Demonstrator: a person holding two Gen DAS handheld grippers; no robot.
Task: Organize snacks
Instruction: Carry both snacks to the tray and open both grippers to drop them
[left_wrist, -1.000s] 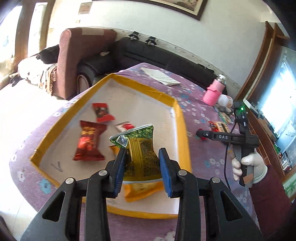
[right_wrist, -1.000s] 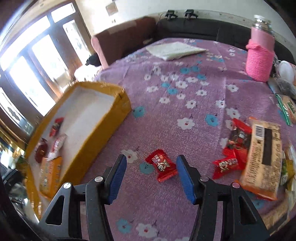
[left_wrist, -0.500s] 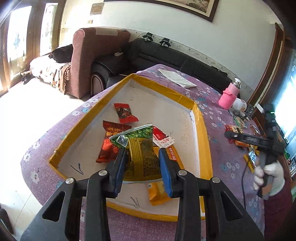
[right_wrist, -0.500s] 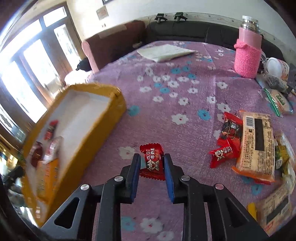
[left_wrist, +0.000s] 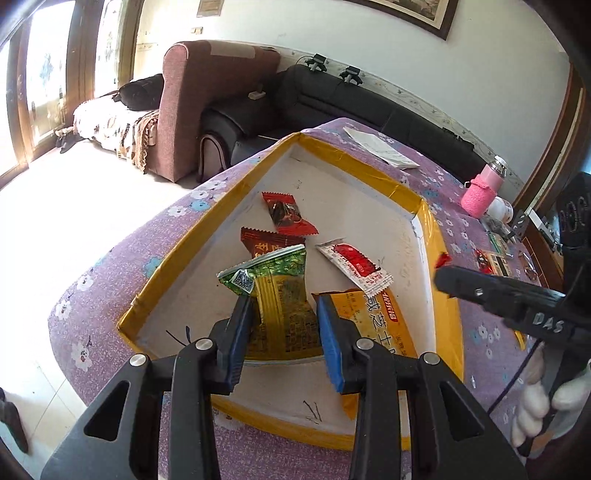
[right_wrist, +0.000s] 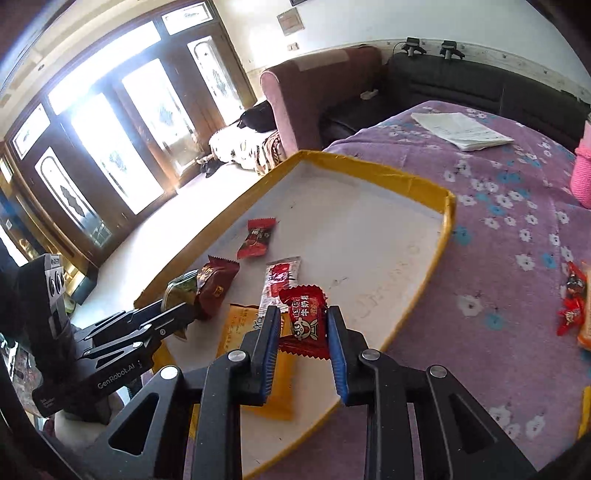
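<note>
Inside the yellow tray (left_wrist: 448, 321) lie four snacks; each hand-held gripper, left (left_wrist: 282, 325) and right (right_wrist: 303, 326), grasps another, and more wait on the table (right_wrist: 517, 258).

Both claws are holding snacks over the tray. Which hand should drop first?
Probably left. The left claw holds the green packet well inside the tray; the right claw with its red candy hangs nearer the tray's edge.

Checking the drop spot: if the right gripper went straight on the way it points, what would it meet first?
Probably the orange packet lying in the yellow-rimmed tray, below the red candy the right gripper holds; depth is unclear.
</note>
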